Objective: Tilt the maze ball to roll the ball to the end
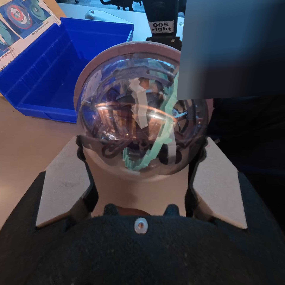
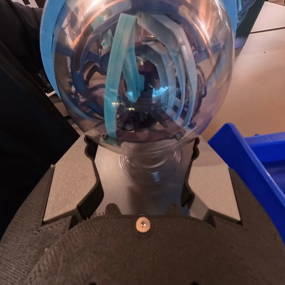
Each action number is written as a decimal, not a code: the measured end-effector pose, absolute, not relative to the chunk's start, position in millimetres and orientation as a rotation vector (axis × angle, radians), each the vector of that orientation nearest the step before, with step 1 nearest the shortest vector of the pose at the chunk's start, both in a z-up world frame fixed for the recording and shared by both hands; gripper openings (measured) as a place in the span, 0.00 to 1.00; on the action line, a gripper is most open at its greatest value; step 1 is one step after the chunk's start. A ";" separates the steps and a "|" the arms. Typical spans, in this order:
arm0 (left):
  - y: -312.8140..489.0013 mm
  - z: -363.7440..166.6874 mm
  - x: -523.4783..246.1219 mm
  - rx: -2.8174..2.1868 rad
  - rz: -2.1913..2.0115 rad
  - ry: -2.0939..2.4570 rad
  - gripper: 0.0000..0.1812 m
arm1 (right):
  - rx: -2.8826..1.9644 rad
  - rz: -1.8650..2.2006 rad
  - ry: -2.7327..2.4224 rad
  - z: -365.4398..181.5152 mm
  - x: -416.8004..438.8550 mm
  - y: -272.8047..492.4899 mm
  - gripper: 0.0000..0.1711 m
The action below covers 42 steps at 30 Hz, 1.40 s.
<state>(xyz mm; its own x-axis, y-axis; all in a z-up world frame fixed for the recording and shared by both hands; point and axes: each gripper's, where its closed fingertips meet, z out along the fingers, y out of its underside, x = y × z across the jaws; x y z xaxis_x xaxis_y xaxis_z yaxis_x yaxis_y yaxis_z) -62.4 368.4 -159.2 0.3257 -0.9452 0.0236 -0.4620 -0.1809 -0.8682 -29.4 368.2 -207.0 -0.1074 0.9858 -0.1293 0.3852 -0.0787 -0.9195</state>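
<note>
Tan laminate made up the tabletop (image 1: 27, 138), pale and bare where it showed to the left of the left gripper (image 1: 141, 141). A deep blue plastic bin (image 1: 50, 80) sat on it just behind and to the left of the maze ball (image 1: 138, 111), and a printed instruction sheet (image 1: 20, 23) with photographs leaned at the far left corner behind the bin. Farther back lay a white surface with dark equipment on it, too blurred to make out.

The maze ball, a clear sphere with a pale equatorial ring and green, white and dark tracks inside, was held off the table between both tools. The left gripper's two fingers were spread wide around the ball's lower part, their tips pressed against its sides. From the opposite side the right gripper (image 2: 141, 140) was likewise spread wide, its tips against the sphere (image 2: 138, 69). Below the ball in the right wrist view a clear ring-shaped stand (image 2: 149, 168) rested on a dark surface. The blue bin's corner (image 2: 246, 162) stood just right of that gripper, and tan tabletop (image 2: 246, 77) ran beyond it. Dark fabric filled the left edge. The small ball inside could not be picked out.
</note>
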 end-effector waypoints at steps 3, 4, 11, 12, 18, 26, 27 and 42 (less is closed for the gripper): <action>367.7 -162.6 -63.2 -1.790 -0.756 1.263 0.81 | -1.511 1.181 -1.546 -207.1 -29.3 367.9 0.75; 367.4 -162.5 -62.9 -1.780 -0.749 1.268 0.81 | -1.504 1.178 -1.548 -206.9 -29.5 367.9 0.75; 370.8 -149.1 -59.1 -1.714 -0.682 1.326 0.82 | -1.442 1.133 -1.523 -200.0 -31.5 372.5 0.75; 371.2 -148.5 -58.5 -1.709 -0.664 1.345 0.82 | -1.437 1.115 -1.526 -200.5 -31.4 373.3 0.75; 373.6 -142.3 -51.9 -1.704 -0.642 1.412 0.82 | -1.467 1.099 -1.538 -207.4 -32.0 373.6 0.75; 371.5 -171.5 -57.1 -1.805 -0.713 1.434 0.82 | -1.608 1.122 -1.642 -233.9 -29.3 365.1 0.75; 371.4 -175.2 -57.4 -1.806 -0.714 1.446 0.83 | -1.607 1.066 -1.671 -238.9 -28.9 366.1 0.74; 376.8 -179.4 -43.5 -1.787 -0.874 1.662 0.82 | -1.283 0.730 -1.772 -165.3 -1.1 384.6 0.72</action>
<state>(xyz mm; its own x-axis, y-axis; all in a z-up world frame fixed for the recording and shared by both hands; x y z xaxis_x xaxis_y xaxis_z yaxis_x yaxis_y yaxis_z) -43.5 376.8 -179.4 0.0278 -0.9950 0.0960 -0.6430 -0.0914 -0.7604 -1.1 384.6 -165.3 -0.1535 0.9490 0.2753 0.4795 0.3151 -0.8190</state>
